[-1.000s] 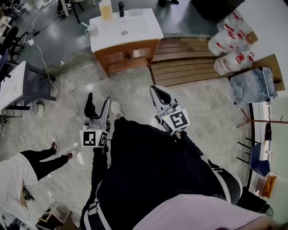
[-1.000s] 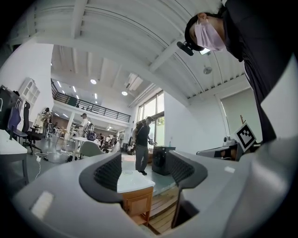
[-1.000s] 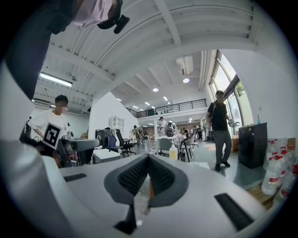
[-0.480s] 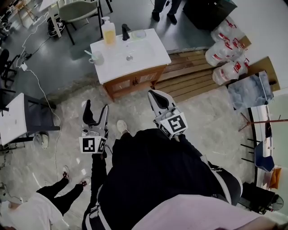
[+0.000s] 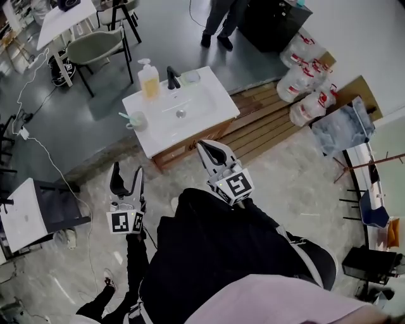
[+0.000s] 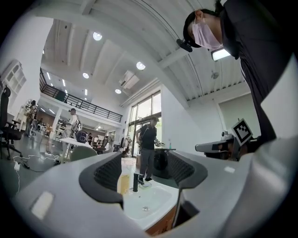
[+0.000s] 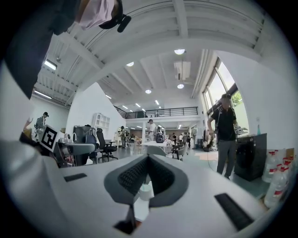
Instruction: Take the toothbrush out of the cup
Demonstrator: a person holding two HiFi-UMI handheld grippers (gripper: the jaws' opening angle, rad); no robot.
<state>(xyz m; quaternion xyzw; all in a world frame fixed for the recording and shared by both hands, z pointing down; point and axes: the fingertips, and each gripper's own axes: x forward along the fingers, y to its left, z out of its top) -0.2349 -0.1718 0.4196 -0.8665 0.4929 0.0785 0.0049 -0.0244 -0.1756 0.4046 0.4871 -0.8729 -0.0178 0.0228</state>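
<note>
A pale cup point(image 5: 137, 120) stands at the left edge of the white sink top point(image 5: 209, 112), and a light green toothbrush point(image 5: 124, 116) sticks out of it to the left. Both grippers hang in the air short of the sink cabinet, touching nothing. My left gripper point(image 5: 126, 171) is open and empty, below the cup. In the left gripper view the left gripper point(image 6: 144, 174) frames the basin point(image 6: 146, 204), the yellow soap bottle point(image 6: 123, 182) and the black tap point(image 6: 135, 181). My right gripper point(image 5: 207, 149) is shut and empty near the cabinet front. The right gripper point(image 7: 148, 160) points toward the room.
A yellow soap bottle point(image 5: 149, 80) and a black tap point(image 5: 171, 77) stand at the back of the sink. Wooden slats point(image 5: 272, 123) and water jugs point(image 5: 302, 88) lie to the right. A person point(image 5: 218, 19) stands behind the sink. A chair point(image 5: 95, 47) and a white table point(image 5: 22, 215) are on the left.
I have walked toward the sink, so it sits lower and closer in the head view. Both grippers came forward with me. The person at the lower left has dropped almost out of view.
</note>
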